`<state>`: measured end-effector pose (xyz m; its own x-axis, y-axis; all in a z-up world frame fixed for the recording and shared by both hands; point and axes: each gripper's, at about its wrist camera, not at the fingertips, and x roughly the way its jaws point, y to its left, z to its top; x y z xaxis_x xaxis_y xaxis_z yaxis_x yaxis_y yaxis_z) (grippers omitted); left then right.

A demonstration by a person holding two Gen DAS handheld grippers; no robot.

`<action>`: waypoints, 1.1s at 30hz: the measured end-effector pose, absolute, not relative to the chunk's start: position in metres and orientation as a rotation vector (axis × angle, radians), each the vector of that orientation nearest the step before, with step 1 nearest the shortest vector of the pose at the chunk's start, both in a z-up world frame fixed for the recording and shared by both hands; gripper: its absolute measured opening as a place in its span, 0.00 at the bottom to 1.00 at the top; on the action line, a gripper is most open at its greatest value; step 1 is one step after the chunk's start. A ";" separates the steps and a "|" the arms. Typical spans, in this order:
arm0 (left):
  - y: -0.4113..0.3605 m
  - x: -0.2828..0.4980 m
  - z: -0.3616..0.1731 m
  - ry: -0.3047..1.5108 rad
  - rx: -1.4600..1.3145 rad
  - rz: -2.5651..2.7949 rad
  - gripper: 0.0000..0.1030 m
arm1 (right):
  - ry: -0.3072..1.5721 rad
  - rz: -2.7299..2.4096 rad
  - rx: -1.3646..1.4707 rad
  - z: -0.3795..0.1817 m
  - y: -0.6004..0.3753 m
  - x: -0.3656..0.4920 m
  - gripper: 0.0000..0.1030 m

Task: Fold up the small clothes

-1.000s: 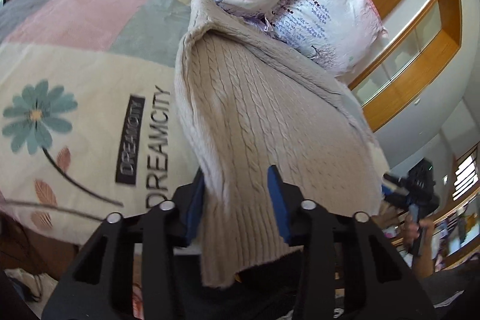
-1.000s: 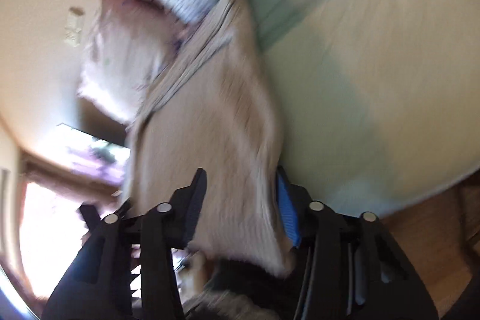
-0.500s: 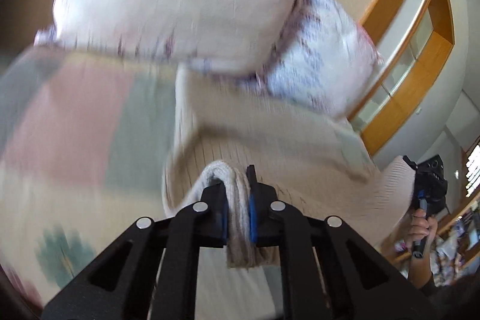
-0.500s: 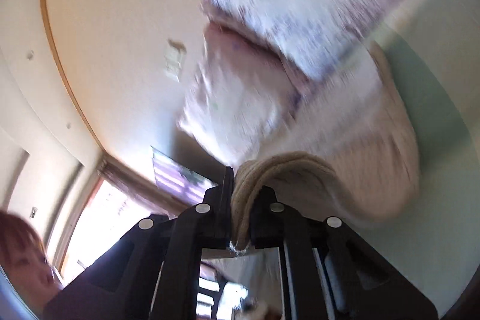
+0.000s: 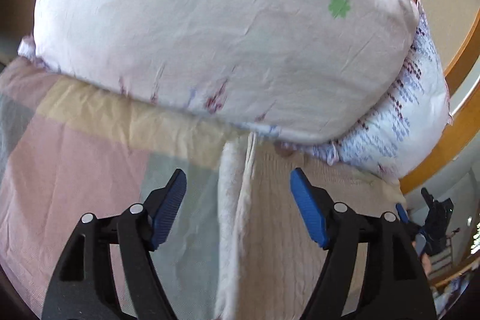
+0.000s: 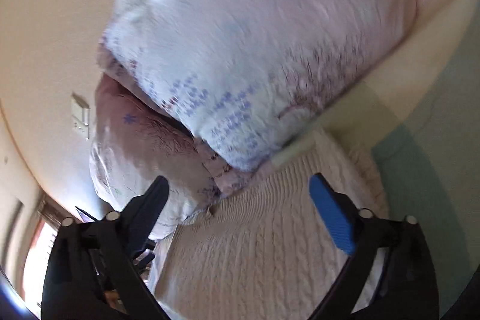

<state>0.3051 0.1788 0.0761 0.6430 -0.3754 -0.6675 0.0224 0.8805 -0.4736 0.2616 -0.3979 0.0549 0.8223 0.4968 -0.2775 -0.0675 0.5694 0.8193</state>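
Both tools, left (image 5: 238, 207) and right (image 6: 240, 212), now released, wide apart, empty above the sweater (image 6: 264, 245).

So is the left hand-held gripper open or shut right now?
Open. The left hand-held gripper has its blue pads spread wide, gripping nothing; the sweater lies on the bed below.

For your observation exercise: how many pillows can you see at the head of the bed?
2. The top pillow, with a green clover mark, lies on the lower pillow, which pokes out beneath it beside the knit sweater. Others may be hidden.
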 end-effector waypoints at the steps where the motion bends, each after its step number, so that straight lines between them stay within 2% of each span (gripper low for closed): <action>1: 0.179 0.304 0.069 0.876 -0.467 -0.251 0.68 | 0.485 0.361 0.904 0.053 -0.401 0.259 0.95; 7: 0.165 0.306 0.024 0.998 -0.533 -0.334 0.67 | 0.521 0.384 0.965 0.042 -0.415 0.273 0.95; 8: 0.164 0.303 0.025 0.970 -0.530 -0.329 0.67 | 0.521 0.390 0.974 0.042 -0.417 0.272 0.95; 9: 0.162 0.304 0.023 0.978 -0.539 -0.339 0.61 | 0.517 0.393 0.985 0.042 -0.420 0.273 0.95; 10: 0.160 0.308 0.023 0.980 -0.556 -0.342 0.36 | 0.514 0.397 0.993 0.042 -0.423 0.272 0.95; 11: 0.158 0.312 0.016 1.020 -0.626 -0.376 0.26 | 0.512 0.402 1.004 0.042 -0.424 0.274 0.95; 13: 0.158 0.312 0.013 1.039 -0.725 -0.356 0.21 | 0.516 0.416 1.034 0.041 -0.430 0.274 0.95; 17: 0.131 0.307 0.055 0.971 -0.790 -0.447 0.19 | 0.513 0.423 1.089 0.046 -0.444 0.272 0.95; 21: 0.039 0.315 0.109 0.893 -0.736 -0.630 0.18 | 0.446 0.350 1.012 0.071 -0.460 0.256 0.95; 23: -0.023 0.326 0.112 0.893 -0.754 -0.732 0.18 | 0.424 0.291 0.981 0.076 -0.469 0.248 0.95; 26: -0.106 0.351 0.081 0.999 -0.913 -0.925 0.24 | 0.436 0.185 0.947 0.078 -0.485 0.241 0.95; 27: -0.129 0.356 0.066 1.065 -0.986 -0.979 0.30 | 0.458 0.152 0.925 0.079 -0.490 0.241 0.95; 29: -0.145 0.356 0.053 1.114 -1.080 -1.034 0.32 | 0.518 0.143 0.883 0.080 -0.493 0.244 0.95; 30: -0.139 0.352 0.059 1.078 -1.046 -1.031 0.39 | 0.560 0.156 0.845 0.081 -0.493 0.248 0.97; 31: -0.125 0.347 0.069 1.011 -0.987 -1.016 0.57 | 0.617 0.165 0.797 0.081 -0.492 0.253 0.99; 33: -0.094 0.337 0.083 0.919 -0.861 -0.897 0.75 | 0.733 0.236 0.795 0.071 -0.493 0.268 0.99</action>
<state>0.3366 -0.0943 0.0829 0.3271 -0.9030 -0.2785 0.2573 0.3687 -0.8932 0.2675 -0.4929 0.0712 0.7326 0.4533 -0.5078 0.0721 0.6902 0.7201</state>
